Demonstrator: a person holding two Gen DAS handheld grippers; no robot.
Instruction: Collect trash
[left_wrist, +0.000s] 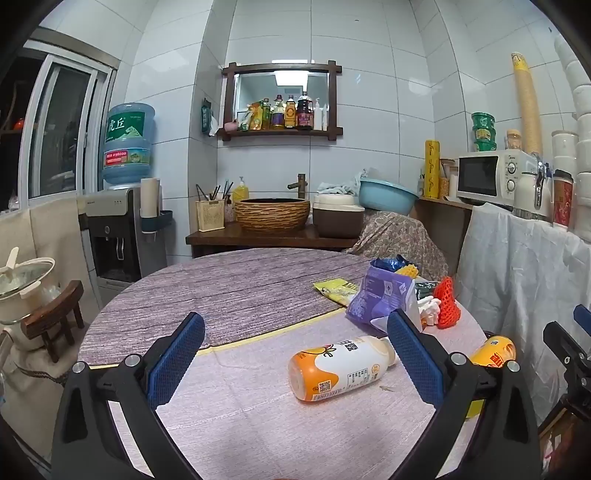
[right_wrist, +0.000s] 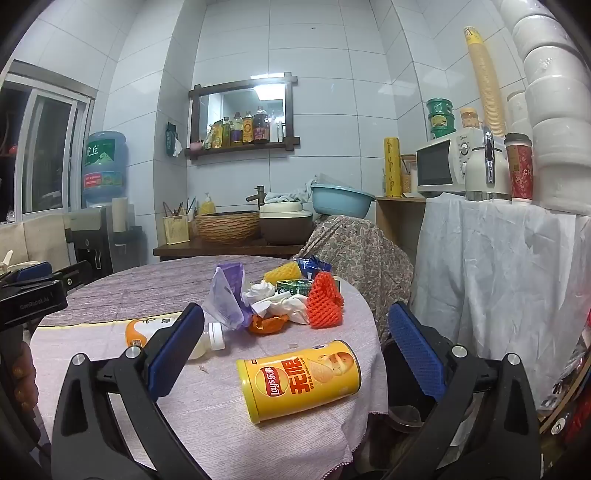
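Observation:
Trash lies on a round clothed table (left_wrist: 240, 288). An orange-and-white bottle (left_wrist: 340, 369) lies on its side just beyond my left gripper (left_wrist: 295, 325), which is open and holds nothing. A yellow chips can (right_wrist: 299, 380) lies in front of my right gripper (right_wrist: 295, 317), also open and holding nothing. Behind the can is a heap: a purple carton (right_wrist: 225, 295), white tissues (right_wrist: 280, 302), a red foam net (right_wrist: 325, 299), an orange scrap (right_wrist: 267, 323), a yellow foam net (right_wrist: 282, 273) and a blue wrapper (right_wrist: 314, 266). The bottle (right_wrist: 210, 338) is half hidden by my right gripper's left finger.
A yellow wrapper (left_wrist: 336, 288) lies mid-table. A stool with a pot (left_wrist: 51, 317) and a water dispenser (left_wrist: 114, 229) stand to the left. A white-draped counter (right_wrist: 498, 258) with a microwave (right_wrist: 439, 166) is to the right. A dark container (right_wrist: 402, 413) sits below the table edge.

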